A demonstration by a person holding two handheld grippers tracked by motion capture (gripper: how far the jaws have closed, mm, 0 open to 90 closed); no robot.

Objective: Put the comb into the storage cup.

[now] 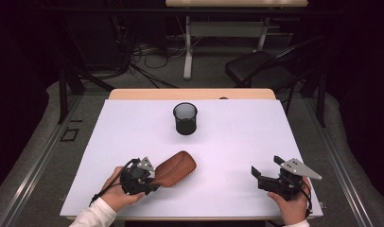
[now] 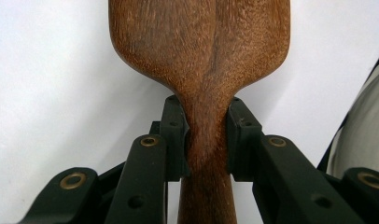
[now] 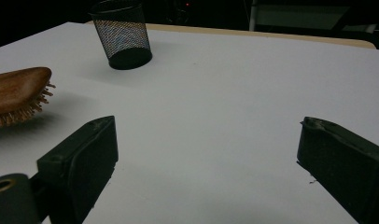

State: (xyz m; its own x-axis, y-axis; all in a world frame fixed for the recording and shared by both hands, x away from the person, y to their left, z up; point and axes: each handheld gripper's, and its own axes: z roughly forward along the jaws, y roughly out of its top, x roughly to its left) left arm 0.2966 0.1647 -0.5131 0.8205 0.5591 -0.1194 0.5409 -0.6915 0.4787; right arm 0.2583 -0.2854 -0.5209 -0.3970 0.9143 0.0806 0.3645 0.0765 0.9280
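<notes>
Our left gripper (image 2: 207,140) has its jaws clamped on the neck of the wooden hairbrush (image 1: 175,168), which sits bristles down at the near left of the white table (image 1: 237,142). Our right gripper (image 3: 208,154) hovers near the right edge, jaws wide apart with nothing between them, and the black mesh cup (image 1: 185,118) stands upright farther back.

Your left gripper (image 1: 150,177) at 7 o'clock — jaws clamped, pointing toward 2. Right gripper (image 1: 266,171) at 5 — jaws spread wide, pointing toward 10.

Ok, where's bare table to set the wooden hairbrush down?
Bare white table lies between the brown wooden hairbrush and the right tool, also either side of the black mesh cup. Crowded only around the left tool.
</notes>
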